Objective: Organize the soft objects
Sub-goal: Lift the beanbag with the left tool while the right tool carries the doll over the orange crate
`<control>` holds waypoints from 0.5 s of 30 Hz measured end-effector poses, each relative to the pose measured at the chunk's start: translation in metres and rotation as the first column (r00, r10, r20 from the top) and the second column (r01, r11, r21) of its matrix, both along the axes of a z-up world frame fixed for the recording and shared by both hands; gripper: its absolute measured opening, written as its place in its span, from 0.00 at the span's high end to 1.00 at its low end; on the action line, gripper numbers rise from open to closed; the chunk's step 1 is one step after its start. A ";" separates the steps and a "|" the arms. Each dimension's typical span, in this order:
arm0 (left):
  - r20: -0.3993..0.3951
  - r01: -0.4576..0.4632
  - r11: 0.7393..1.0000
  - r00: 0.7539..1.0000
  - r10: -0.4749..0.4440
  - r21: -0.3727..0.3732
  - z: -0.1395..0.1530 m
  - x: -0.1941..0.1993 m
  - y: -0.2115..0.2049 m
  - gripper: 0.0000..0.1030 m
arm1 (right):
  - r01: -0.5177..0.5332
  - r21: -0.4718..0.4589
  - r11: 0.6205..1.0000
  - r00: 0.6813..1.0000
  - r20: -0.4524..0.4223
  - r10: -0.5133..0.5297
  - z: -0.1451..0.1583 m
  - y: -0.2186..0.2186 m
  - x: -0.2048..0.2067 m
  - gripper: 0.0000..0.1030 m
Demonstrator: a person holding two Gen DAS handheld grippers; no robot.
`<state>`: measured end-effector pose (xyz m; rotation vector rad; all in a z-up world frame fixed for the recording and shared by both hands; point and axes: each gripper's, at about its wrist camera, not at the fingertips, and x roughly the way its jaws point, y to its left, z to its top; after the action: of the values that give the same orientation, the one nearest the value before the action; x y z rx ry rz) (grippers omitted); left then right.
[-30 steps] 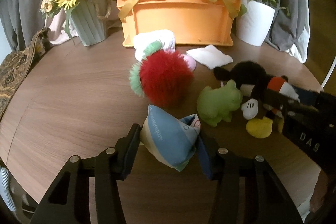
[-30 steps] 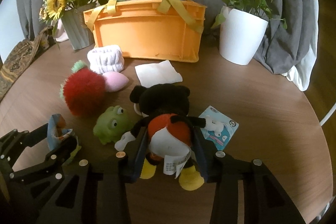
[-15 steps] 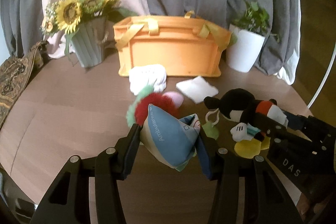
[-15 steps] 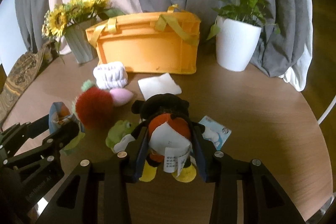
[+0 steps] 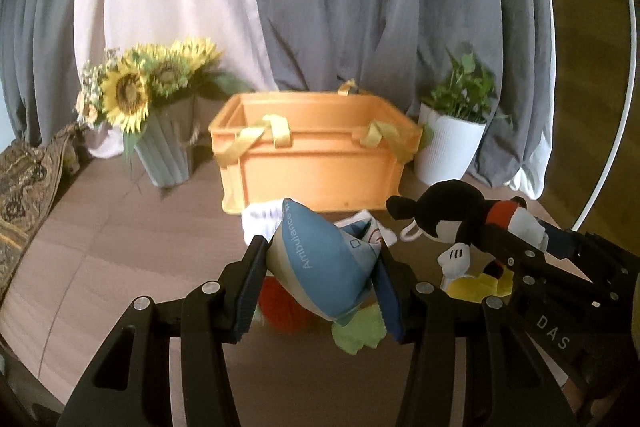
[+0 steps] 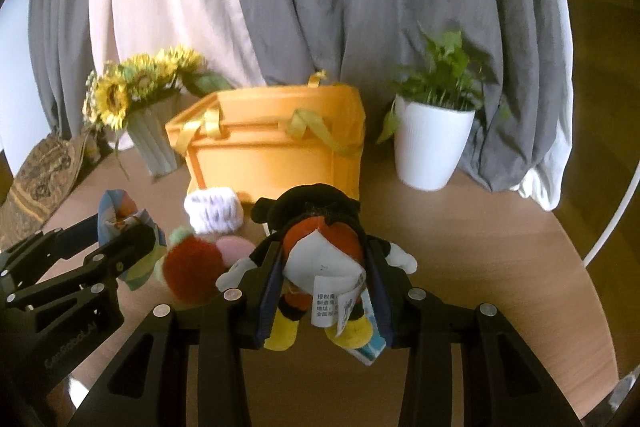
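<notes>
Orange crate (image 5: 320,163) ahead is your landmark: with the left gripper (image 5: 320,275) clamped on the blue bean cushion (image 5: 320,267) and the right gripper (image 6: 322,267) clamped on the mouse plush (image 6: 320,251), both short of its near wall, clear that rim and its yellow straps (image 5: 256,143) before releasing.

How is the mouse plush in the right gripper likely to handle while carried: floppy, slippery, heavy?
The mouse plush probably flops: its arms splay outside the right gripper. Likely light, since its body dents between the jaws. Its fabric probably resists slipping.
</notes>
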<state>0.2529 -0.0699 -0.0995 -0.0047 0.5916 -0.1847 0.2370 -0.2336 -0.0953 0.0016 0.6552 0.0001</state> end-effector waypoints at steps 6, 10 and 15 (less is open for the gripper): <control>0.040 0.011 1.000 0.999 -0.011 -0.009 0.022 0.010 0.005 0.51 | 0.020 0.013 1.000 0.998 0.064 -0.021 0.023 0.002 0.004 0.60; 0.081 0.018 1.000 0.997 -0.018 -0.004 0.035 0.018 0.008 0.51 | 0.025 0.017 1.000 0.994 0.107 -0.027 0.037 0.005 0.009 0.60; 0.128 0.019 1.000 0.992 -0.020 0.008 0.050 0.029 0.013 0.51 | 0.031 0.013 0.999 0.986 0.163 -0.033 0.053 0.013 0.016 0.60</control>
<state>0.2823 -0.0564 -0.0493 0.0196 0.4644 -0.2003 0.2534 -0.2211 -0.0418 0.0217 0.4912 -0.0275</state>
